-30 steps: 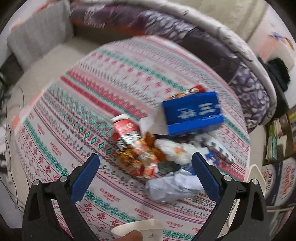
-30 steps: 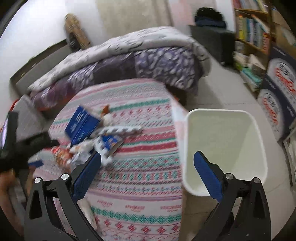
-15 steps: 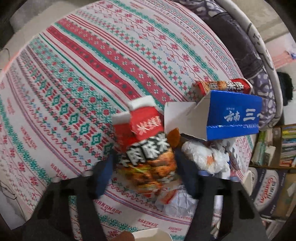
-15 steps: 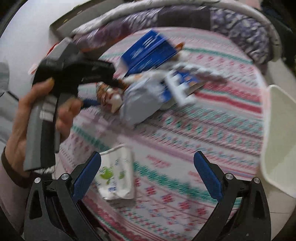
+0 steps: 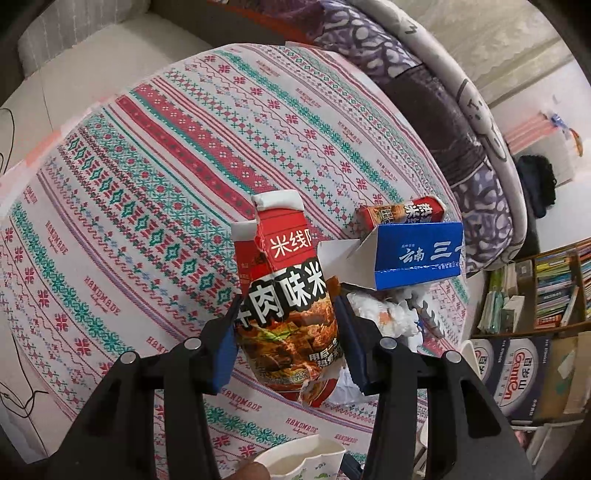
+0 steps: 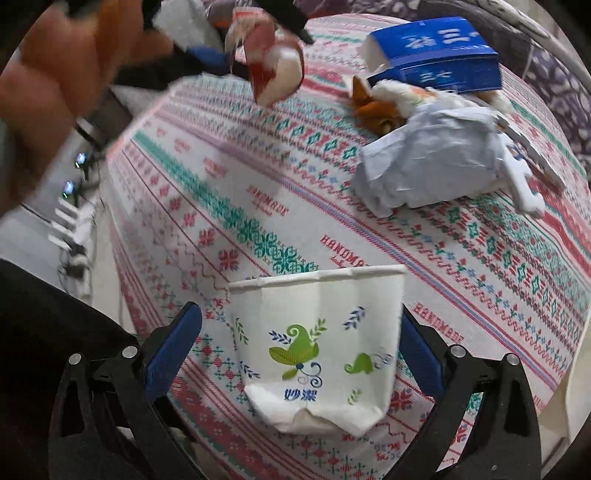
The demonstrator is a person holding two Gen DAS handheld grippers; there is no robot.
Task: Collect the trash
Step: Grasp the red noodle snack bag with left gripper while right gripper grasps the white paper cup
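My left gripper [image 5: 286, 332] is shut on a red noodle wrapper [image 5: 288, 291] and holds it above the patterned tablecloth [image 5: 155, 192]. The wrapper also shows in the right wrist view [image 6: 275, 70], lifted. My right gripper [image 6: 301, 343] is around a flattened white paper cup [image 6: 317, 347] with green leaf print lying on the cloth; its pads [image 6: 173, 343] stand close to the cup's sides, contact unclear. The cup's rim shows in the left wrist view [image 5: 299, 458]. More trash lies beyond: a blue box [image 5: 417, 254], crumpled white paper [image 6: 432, 170], a red packet [image 5: 402, 212].
A white bin edge [image 6: 580, 369] is at the table's right side. A bed with a purple quilt [image 5: 443, 107] lies behind the table. Bookshelves [image 5: 543, 291] and cartons [image 5: 517, 369] stand at the right. A grey sofa [image 5: 85, 33] is at the far left.
My left gripper closed on the red noodle wrapper and lifted it off the pile. My right gripper swung from the bin down to the paper cup and now straddles it.
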